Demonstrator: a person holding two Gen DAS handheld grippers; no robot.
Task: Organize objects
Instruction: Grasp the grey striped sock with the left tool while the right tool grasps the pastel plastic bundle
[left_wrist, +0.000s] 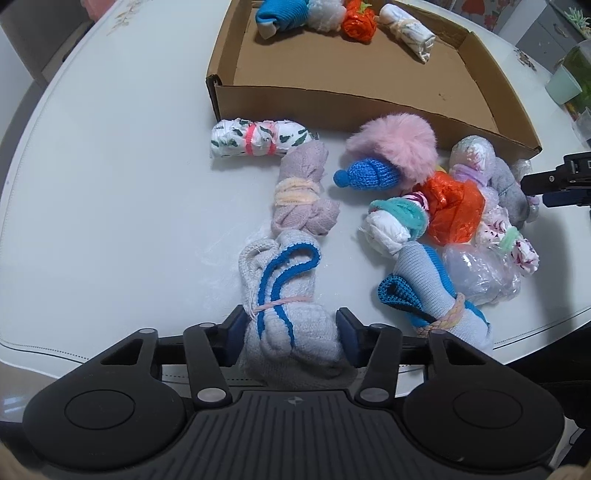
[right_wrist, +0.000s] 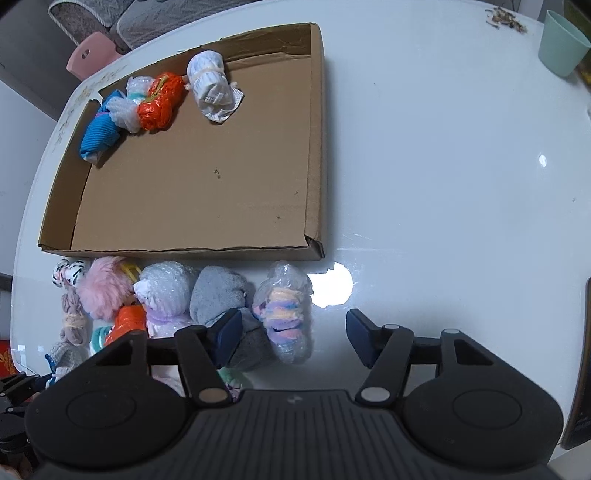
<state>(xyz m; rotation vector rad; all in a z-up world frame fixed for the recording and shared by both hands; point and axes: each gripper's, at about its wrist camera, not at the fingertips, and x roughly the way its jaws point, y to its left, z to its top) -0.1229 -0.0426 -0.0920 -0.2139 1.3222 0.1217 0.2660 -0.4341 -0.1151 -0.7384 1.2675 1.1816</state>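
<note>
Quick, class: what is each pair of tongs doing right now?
Left tongs: closed on the grey-and-blue sock bundle.
Right tongs: open, holding nothing.

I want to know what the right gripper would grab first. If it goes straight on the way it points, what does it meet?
Probably the clear-bagged pastel bundle, between the open right gripper fingers, nearer the left one; depth is unclear.

Both cameras sit just behind their claws, looking steeply down at the worktop (left_wrist: 110, 184) from close above. The left view faces the bundles' left end, the right view their right end. Both share the box (left_wrist: 332, 99) (right_wrist: 184, 251) and bundles.
</note>
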